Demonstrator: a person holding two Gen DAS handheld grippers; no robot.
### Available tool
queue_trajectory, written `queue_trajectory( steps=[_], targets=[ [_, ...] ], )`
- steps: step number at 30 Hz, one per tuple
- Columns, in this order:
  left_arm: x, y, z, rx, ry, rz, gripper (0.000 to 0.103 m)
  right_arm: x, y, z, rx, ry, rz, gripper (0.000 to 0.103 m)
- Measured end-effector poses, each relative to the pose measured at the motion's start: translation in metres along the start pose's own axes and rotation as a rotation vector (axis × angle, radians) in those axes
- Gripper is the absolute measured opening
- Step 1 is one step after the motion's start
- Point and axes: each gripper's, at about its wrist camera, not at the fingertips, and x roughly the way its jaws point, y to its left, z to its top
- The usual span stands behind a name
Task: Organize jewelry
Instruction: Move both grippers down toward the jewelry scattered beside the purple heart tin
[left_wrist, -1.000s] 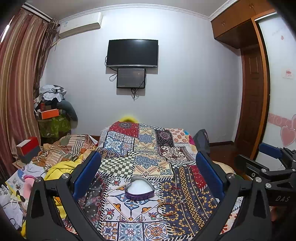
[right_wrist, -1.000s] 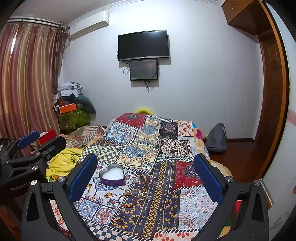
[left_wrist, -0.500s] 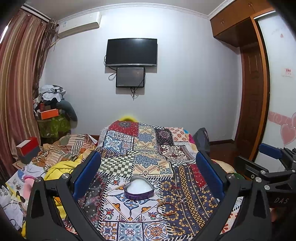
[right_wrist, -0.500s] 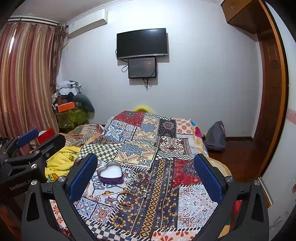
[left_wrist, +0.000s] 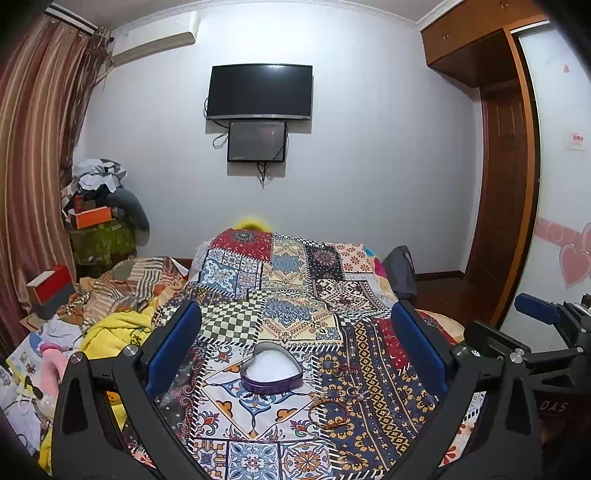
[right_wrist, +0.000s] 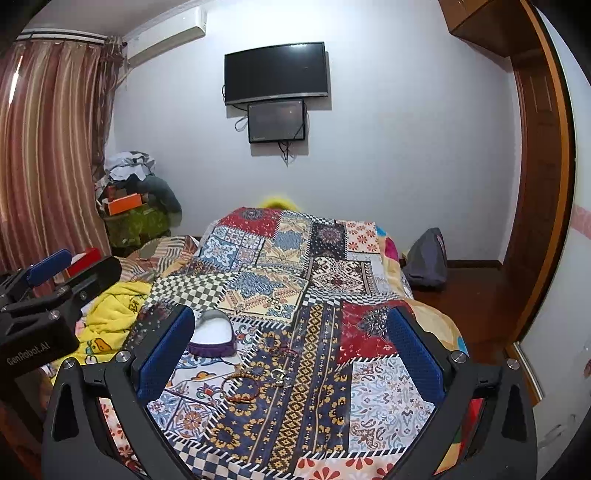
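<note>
While both black grippers with blue finger pads hover over the bed, the left gripper (left_wrist: 295, 339) and the right gripper (right_wrist: 291, 339) stand spread wide, holding nothing. On the patchwork patterned bedspread (left_wrist: 295, 291) sits an open purple heart-shaped tin with a white lining (left_wrist: 270, 373). Just to its right lie a brown beaded bracelet (right_wrist: 241, 387), a thin red cord bracelet (right_wrist: 282, 349) and a small silver ring (right_wrist: 277, 375), all apart from the tin.

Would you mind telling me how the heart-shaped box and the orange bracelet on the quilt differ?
The heart-shaped box is a raised purple-walled container with a white inside; the orange bracelet is a thin open loop lying flat. The box sits farther up the quilt, the bracelet nearer the cameras. Both rest on the quilt, ungripped.
</note>
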Motion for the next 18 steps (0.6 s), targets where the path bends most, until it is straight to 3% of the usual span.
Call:
queue_trajectory(
  steps=[18],
  targets=[
    [0.08, 0.007, -0.033, 0.013, 0.193, -0.038, 0.103, 0.062, -0.027, -0.04, 0.003, 0.218, -0.059, 0.103]
  ],
)
